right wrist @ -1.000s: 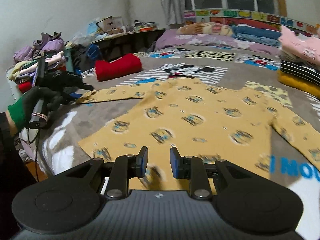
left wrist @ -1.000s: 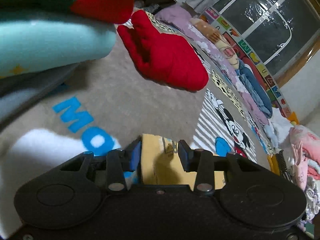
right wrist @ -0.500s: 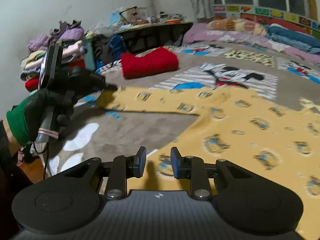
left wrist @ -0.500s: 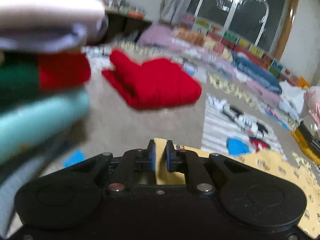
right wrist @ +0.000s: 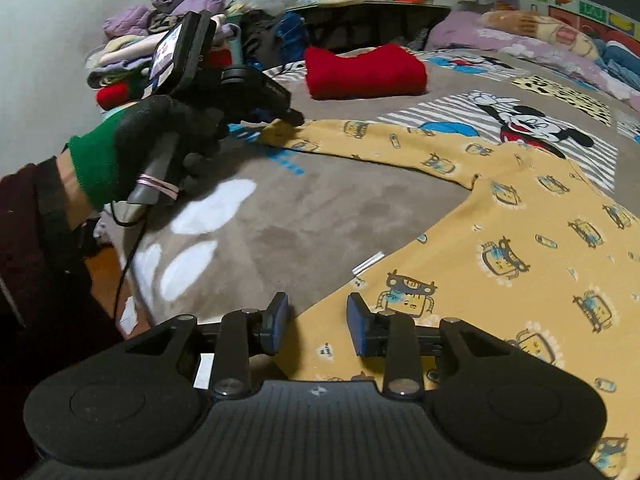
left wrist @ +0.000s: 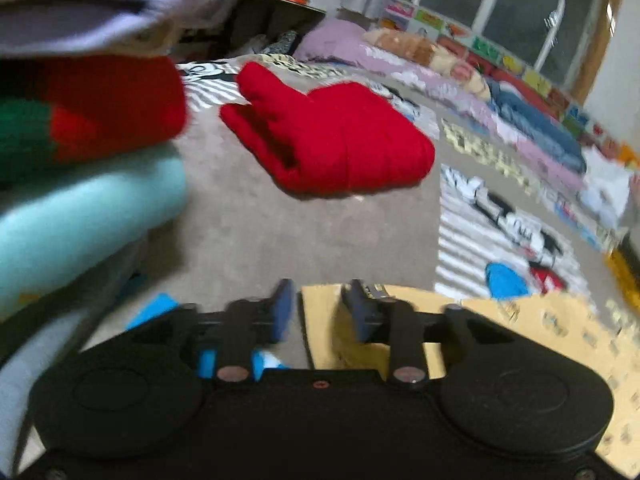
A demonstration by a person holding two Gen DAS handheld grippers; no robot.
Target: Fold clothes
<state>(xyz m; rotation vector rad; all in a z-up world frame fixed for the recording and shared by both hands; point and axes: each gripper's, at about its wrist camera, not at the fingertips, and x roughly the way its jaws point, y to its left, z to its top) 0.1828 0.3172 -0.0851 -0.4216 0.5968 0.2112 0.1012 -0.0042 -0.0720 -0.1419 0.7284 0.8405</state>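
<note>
Lying flat across the grey cartoon-print blanket (right wrist: 280,216), the yellow shirt (right wrist: 540,248) stretches its long sleeve (right wrist: 384,148) far-left to the left gripper (left wrist: 316,312), whose jaws are opening astride the cuff. Nearer, the right gripper (right wrist: 318,322) is also opening, its jaws apart at the hem corner. Thin, soft printed knit; a folded red sweater (right wrist: 364,70) sits beyond.

Yellow shirt (right wrist: 520,240) cut off at right edge.
</note>
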